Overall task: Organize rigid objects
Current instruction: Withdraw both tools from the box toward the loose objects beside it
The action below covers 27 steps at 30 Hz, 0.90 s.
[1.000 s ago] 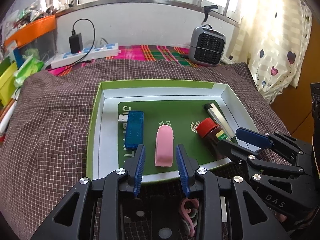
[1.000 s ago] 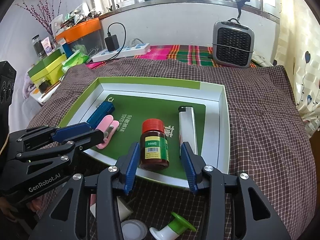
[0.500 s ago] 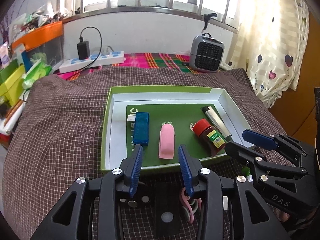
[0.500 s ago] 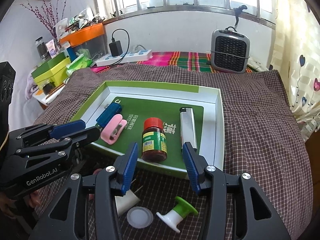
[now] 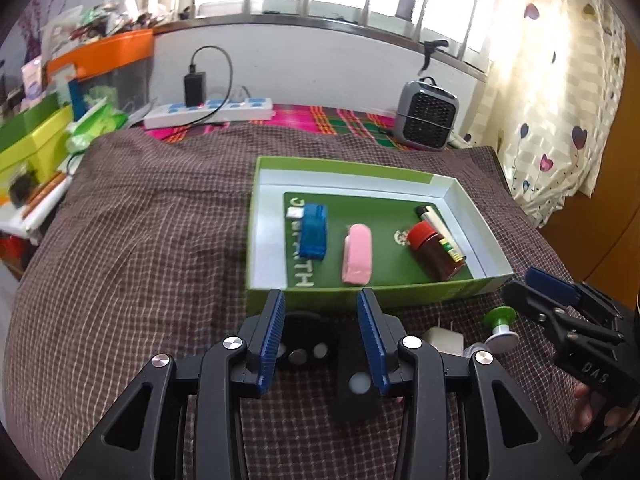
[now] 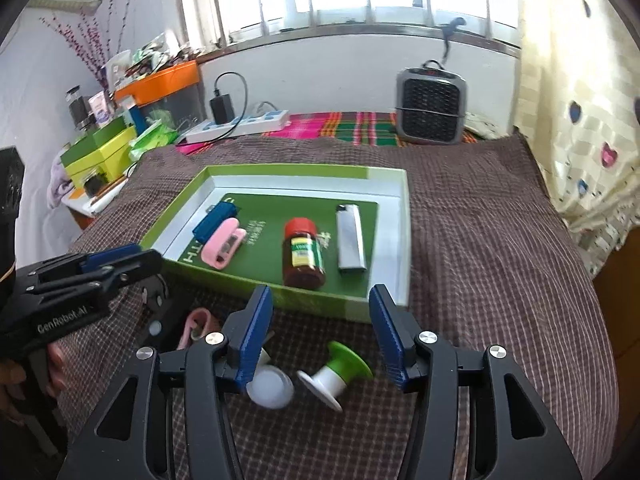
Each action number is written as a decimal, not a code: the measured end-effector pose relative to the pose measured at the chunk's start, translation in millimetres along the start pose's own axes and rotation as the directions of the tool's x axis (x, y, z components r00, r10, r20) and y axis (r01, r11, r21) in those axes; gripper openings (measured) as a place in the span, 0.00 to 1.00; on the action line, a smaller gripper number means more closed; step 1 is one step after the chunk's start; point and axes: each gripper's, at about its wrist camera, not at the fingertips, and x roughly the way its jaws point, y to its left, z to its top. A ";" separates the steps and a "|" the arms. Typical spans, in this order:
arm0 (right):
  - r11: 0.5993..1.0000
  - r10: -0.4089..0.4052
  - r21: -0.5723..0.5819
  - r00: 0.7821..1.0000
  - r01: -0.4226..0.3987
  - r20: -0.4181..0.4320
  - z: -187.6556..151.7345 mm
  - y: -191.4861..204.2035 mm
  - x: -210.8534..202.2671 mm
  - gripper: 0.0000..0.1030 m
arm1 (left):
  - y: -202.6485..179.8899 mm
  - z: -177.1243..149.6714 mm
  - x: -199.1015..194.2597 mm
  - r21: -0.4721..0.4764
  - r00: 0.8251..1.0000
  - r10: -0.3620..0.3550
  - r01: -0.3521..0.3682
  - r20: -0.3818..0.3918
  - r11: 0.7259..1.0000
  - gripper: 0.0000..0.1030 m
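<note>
A green box lid on the checked cloth holds a blue USB stick, a pink clip, a red-capped brown jar lying down and a silver lighter. My left gripper is open and empty, in front of the box above a flat black object. My right gripper is open and empty above a green and white stopper and a white round cap.
A white plug and a pink clip lie on the cloth near the box front. A grey heater, a power strip and green boxes stand at the back and left.
Both grippers have pulled back and risen from the box. The jar and pink clip stay inside it. The loose stopper, cap and plug in front have come into view.
</note>
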 end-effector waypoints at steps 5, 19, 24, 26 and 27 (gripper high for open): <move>0.999 -0.035 0.039 0.999 0.035 0.003 -12.8 -14.1 -12.2 0.50 | 11.7 -11.8 -7.8 -0.031 1.000 0.004 -0.004 0.000 1.000 0.38; 0.998 -0.040 0.047 0.999 0.042 -0.034 -36.9 -25.8 -17.4 0.50 | 30.0 -32.1 -10.1 -0.092 1.000 0.007 -0.009 -0.022 0.996 0.38; 0.996 0.003 0.085 0.998 0.002 -0.057 -36.0 -23.8 -8.4 0.50 | 30.6 -33.5 -10.6 -0.094 1.000 -0.015 0.013 -0.023 0.996 0.38; 0.997 0.010 0.081 0.998 -0.005 -0.061 -35.4 -21.2 -4.6 0.50 | 30.2 -34.2 -10.1 -0.095 0.999 -0.025 0.022 -0.027 0.995 0.38; 0.997 0.011 0.075 0.998 -0.006 -0.065 -35.2 -19.9 -3.1 0.50 | 30.1 -34.7 -9.7 -0.095 0.999 -0.029 0.027 -0.030 0.995 0.38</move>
